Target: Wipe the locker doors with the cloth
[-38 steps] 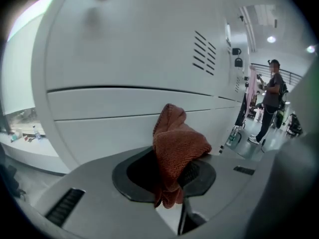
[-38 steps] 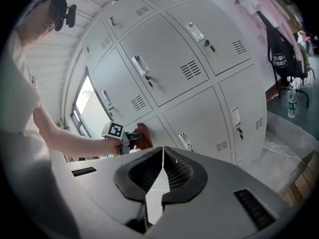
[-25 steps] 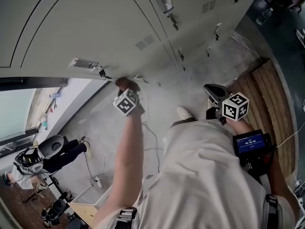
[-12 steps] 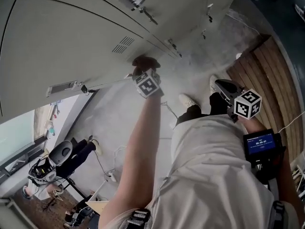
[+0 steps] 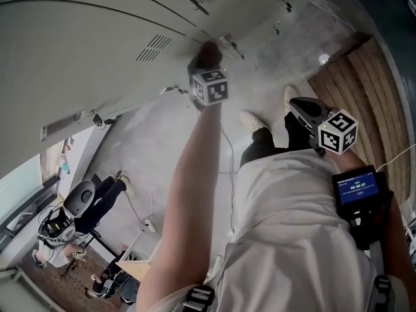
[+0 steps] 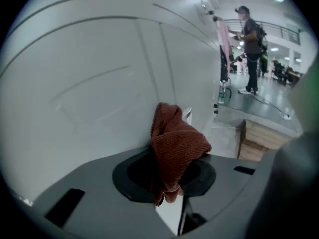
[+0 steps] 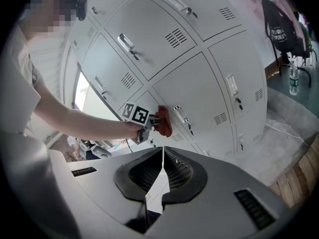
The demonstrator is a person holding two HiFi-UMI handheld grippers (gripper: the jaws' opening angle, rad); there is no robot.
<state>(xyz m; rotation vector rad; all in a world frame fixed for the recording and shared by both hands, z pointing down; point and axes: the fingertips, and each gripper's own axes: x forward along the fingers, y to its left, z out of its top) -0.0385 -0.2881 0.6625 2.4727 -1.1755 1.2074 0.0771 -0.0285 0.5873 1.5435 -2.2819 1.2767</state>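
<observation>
A rust-red knitted cloth (image 6: 175, 142) sticks out of my left gripper (image 6: 168, 180), whose jaws are shut on it. The cloth is pressed against a pale grey locker door (image 6: 84, 88). From the head view, the left gripper (image 5: 205, 64) is at arm's length with the cloth (image 5: 208, 52) on the locker face (image 5: 91, 57), beside a vent. My right gripper (image 5: 298, 106) hangs back near my body, jaws shut with nothing between them (image 7: 162, 169). Its camera shows the cloth (image 7: 164, 121) touching a lower locker door (image 7: 199, 91) near a handle.
A wooden bench (image 5: 364, 83) runs along the right. Cables and a wheeled machine (image 5: 71, 208) sit on the floor at left. A water bottle (image 7: 294, 86) and a hanging backpack (image 7: 280, 24) are at right. A person (image 6: 250, 39) stands far off.
My left gripper has slid the cloth along the locker face, up and to the right in the head view. The right gripper has stayed near my body.
</observation>
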